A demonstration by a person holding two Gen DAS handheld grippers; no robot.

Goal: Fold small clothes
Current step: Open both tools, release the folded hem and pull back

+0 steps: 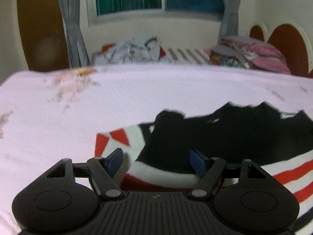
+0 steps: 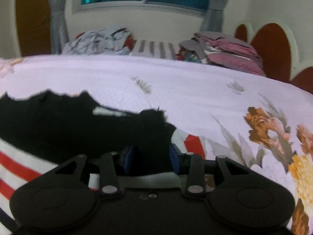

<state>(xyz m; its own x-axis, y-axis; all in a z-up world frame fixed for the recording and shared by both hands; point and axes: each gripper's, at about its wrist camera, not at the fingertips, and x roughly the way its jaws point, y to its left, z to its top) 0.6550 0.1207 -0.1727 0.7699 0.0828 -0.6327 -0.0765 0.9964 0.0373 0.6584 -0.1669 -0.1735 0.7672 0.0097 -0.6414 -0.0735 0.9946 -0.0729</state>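
Observation:
A small garment [image 1: 215, 137], black with white and red stripes, lies flat on the pale lilac flowered bedsheet [image 1: 137, 101]. My left gripper [image 1: 156, 161] hovers over its left end, which has red and white panels. Its blue pads [image 1: 115, 161] stand wide apart and press on nothing, so it is open. In the right wrist view the same garment [image 2: 58, 121] spreads to the left. My right gripper [image 2: 151, 158] sits at the garment's right end with black cloth showing between the blue pads [image 2: 174, 157]. The pads stand apart from the cloth, so it is open.
A crumpled heap of pale clothes [image 1: 133, 51] lies at the far side of the bed, and a folded pink stack [image 1: 254, 52] sits to its right by the brown headboard [image 1: 287, 45]. Bare sheet [image 2: 195, 90] stretches beyond the garment. A window and grey curtains [image 1: 72, 29] are behind.

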